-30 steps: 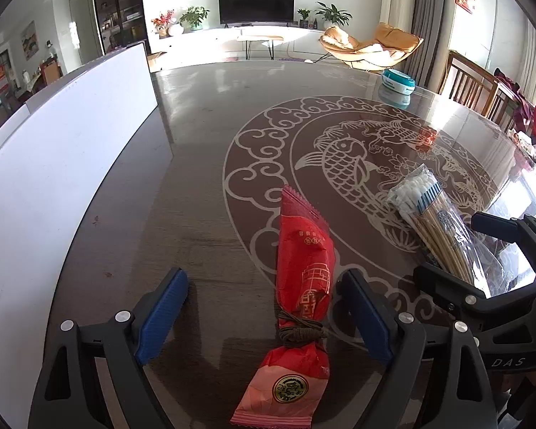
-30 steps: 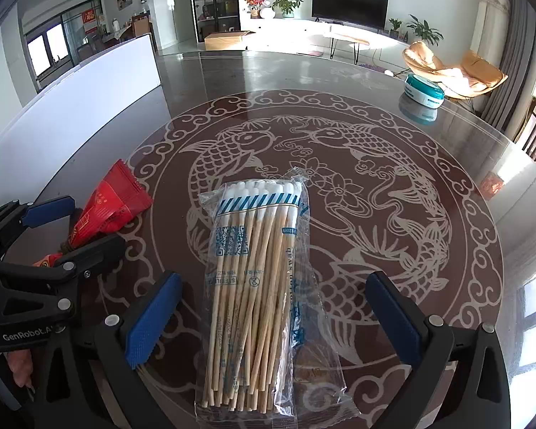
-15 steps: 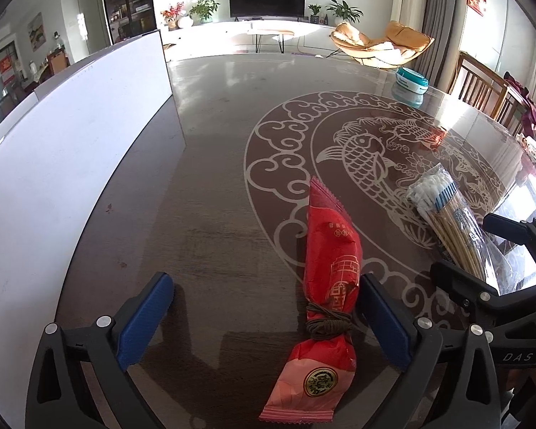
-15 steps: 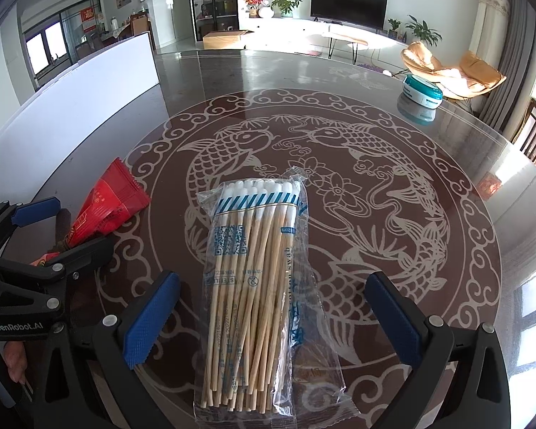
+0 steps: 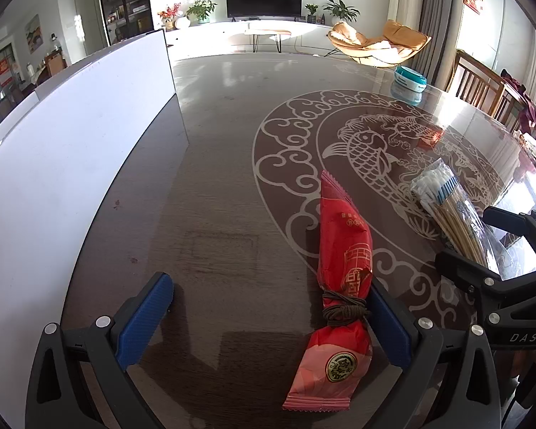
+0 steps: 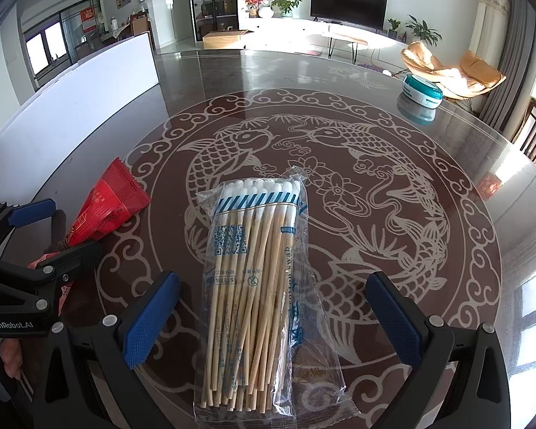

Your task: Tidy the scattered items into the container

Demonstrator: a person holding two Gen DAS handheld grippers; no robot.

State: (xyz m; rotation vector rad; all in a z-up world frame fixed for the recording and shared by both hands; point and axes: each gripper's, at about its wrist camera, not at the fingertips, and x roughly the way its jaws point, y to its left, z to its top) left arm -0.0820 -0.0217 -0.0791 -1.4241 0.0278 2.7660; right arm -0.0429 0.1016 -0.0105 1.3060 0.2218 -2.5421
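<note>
A red snack packet (image 5: 343,264) tied with brown cord lies on the dark table between my left gripper's (image 5: 268,311) open blue fingers, close against the right finger (image 5: 389,325). It also shows in the right wrist view (image 6: 103,211). A clear bag of cotton swabs (image 6: 257,289) lies lengthwise between my right gripper's (image 6: 271,318) open fingers, touching neither. The bag also shows at the right of the left wrist view (image 5: 446,211). A white container wall (image 5: 64,150) stands along the left.
A teal round box (image 6: 422,91) sits at the far right of the table. The table top (image 5: 232,143) bears a pale fish pattern. Chairs (image 5: 482,85) stand beyond the right edge. The right gripper's body (image 5: 511,286) is close beside the left one.
The left gripper has shifted left, so the red packet now lies nearer its right finger. The white wall looms larger. The right gripper and swab bag have barely moved.
</note>
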